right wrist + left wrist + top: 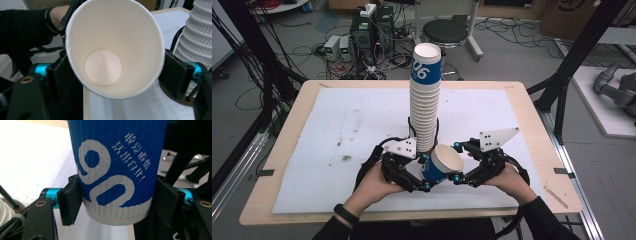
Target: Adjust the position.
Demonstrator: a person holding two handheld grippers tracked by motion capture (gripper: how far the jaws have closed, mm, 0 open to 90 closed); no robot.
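A blue paper cup (pixel 441 165) is clamped in the left gripper (pixel 424 172), tilted above the counter's white mat (pixel 337 125). The right gripper (pixel 458 162) pinches its rim. A cup stack (pixel 425 100) rises just behind; cables litter the floor (pixel 312 45).

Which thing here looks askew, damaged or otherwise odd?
The blue paper cup lies tilted between both grippers, its mouth squeezed oval in the right gripper view. The white mat carries dark smudges at its left part. The tall cup stack stands upright.
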